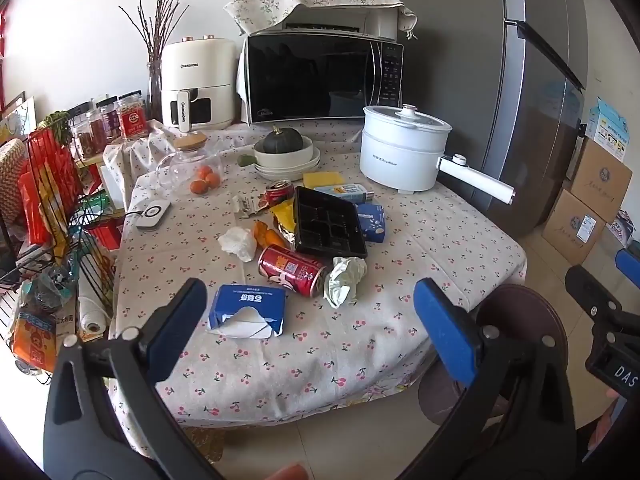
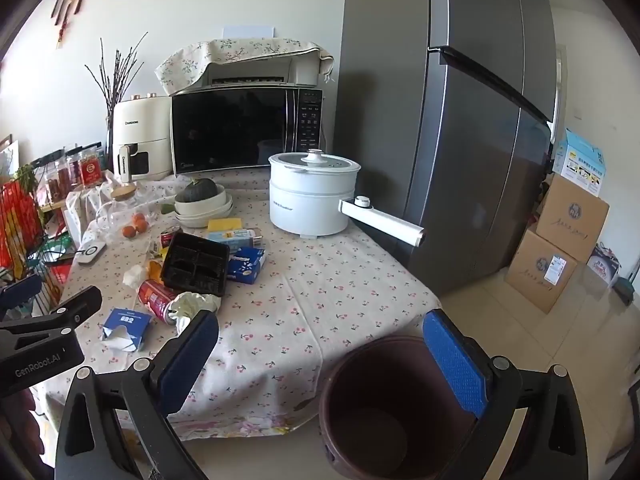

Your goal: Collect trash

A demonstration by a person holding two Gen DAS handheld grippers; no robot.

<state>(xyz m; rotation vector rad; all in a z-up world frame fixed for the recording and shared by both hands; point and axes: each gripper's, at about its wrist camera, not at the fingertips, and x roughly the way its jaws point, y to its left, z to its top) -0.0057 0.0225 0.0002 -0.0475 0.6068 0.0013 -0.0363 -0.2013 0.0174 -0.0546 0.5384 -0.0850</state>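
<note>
Trash lies on the cherry-print tablecloth (image 1: 420, 240): a red can (image 1: 291, 269) on its side, a crumpled pale wrapper (image 1: 343, 280), a blue tissue box (image 1: 248, 311), a white tissue wad (image 1: 239, 242), a black plastic tray (image 1: 328, 222) and a second red can (image 1: 280, 191) behind. My left gripper (image 1: 310, 316) hovers open above the table's near edge, nothing between its blue pads. My right gripper (image 2: 320, 350) is open too, over a dark brown bin (image 2: 396, 408) on the floor by the table's corner. The red can (image 2: 158, 295) and tissue box (image 2: 126, 326) appear left of it.
A white electric pot (image 1: 404, 148) with a long handle, stacked bowls with a squash (image 1: 286, 154), a microwave (image 1: 320, 78) and an air fryer (image 1: 198, 84) stand at the back. A wire rack (image 1: 52, 216) crowds the left. A grey fridge (image 2: 460, 140) and cardboard boxes (image 2: 556, 248) stand right.
</note>
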